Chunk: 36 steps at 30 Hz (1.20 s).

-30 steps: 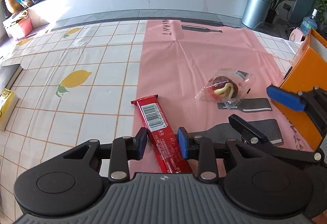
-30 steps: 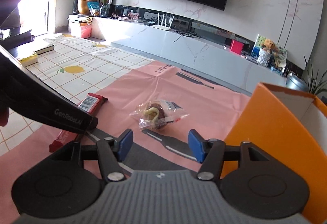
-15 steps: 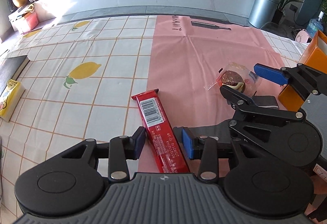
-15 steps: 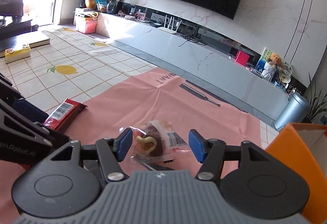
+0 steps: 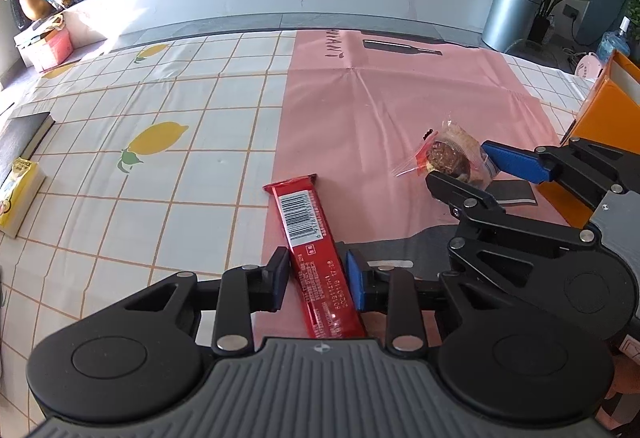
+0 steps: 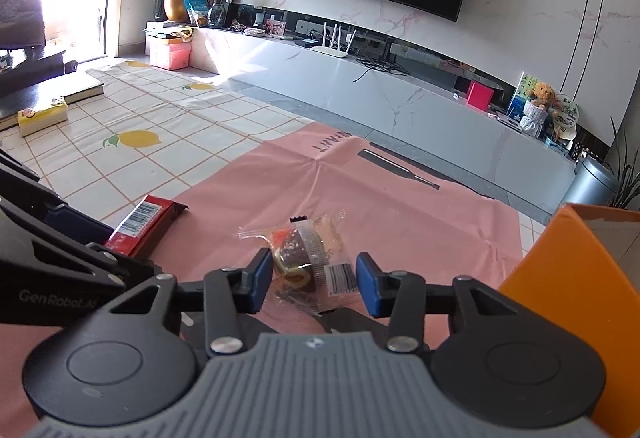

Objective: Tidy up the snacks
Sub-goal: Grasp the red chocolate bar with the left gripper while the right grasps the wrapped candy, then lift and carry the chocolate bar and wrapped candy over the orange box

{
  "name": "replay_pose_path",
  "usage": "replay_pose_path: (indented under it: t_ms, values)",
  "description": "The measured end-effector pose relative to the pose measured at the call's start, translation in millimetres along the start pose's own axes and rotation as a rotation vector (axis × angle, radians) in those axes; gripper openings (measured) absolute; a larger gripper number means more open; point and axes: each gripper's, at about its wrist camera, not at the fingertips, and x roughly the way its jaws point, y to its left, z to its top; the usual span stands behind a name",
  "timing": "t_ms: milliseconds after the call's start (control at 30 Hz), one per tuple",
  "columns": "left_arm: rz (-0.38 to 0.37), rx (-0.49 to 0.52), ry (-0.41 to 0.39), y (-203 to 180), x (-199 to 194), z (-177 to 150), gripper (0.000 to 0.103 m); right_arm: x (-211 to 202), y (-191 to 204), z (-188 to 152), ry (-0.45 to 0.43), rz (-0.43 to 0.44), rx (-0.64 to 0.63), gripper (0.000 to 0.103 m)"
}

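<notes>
A red snack bar (image 5: 304, 214) lies on the pink mat (image 5: 380, 98), barcode side up. My left gripper (image 5: 316, 258) straddles its near half, and its closing jaws meet the bar's long edges. A clear packet with a chocolate cake (image 6: 308, 250) sits between the blue pads of my right gripper (image 6: 308, 274), whose jaws are also closing. They squeeze the wrapper and the packet is tipped up on edge. From the left wrist, the right gripper (image 5: 460, 166) reaches in from the right around the packet (image 5: 448, 154). The bar (image 6: 140, 224) also shows at the left of the right wrist view.
An open orange box (image 6: 568, 278) stands on the table just right of the right gripper. A dark book (image 5: 24, 134) and a small yellow carton (image 5: 18, 190) lie at the far left of the lemon-print tablecloth (image 5: 160, 142). Beyond the table runs a low white cabinet.
Both grippers' jaws have narrowed, the left onto the red bar, the right onto the cake packet. The packet has tipped up from lying flat. The right gripper came forward over it.
</notes>
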Motion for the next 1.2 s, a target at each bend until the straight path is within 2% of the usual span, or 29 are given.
replay_pose_path:
  t_ms: [33,200,400,533,767,933,1200]
  values:
    - [-0.007,-0.001,0.001,-0.7,-1.2,-1.5,0.027,-2.9,-0.5,-0.6,0.010,0.002,0.009,0.040]
    - [-0.067,-0.019,0.017,-6.4,-13.5,-15.5,0.027,-23.2,-2.9,-5.1,0.075,0.006,0.094,0.039]
    - [-0.074,0.002,0.017,-17.4,-34.6,-39.1,0.026,-54.5,1.7,-18.9,0.137,0.031,0.206,0.038]
    - [-0.120,-0.035,0.016,-15.2,-53.2,-53.1,0.027,-90.3,7.4,-35.6,0.154,0.027,0.269,0.038]
    - [-0.152,-0.048,-0.007,-19.9,-89.3,-72.6,0.027,-147.8,9.4,-66.0,0.185,-0.001,0.342,0.037]
    - [-0.168,-0.041,-0.042,-31.0,-117.4,-78.0,0.027,-184.3,-1.6,-76.0,0.166,-0.018,0.390,0.037]
    - [-0.215,0.000,-0.125,-62.2,-164.1,-73.9,0.027,-246.6,-24.5,-72.7,0.059,-0.053,0.434,0.037]
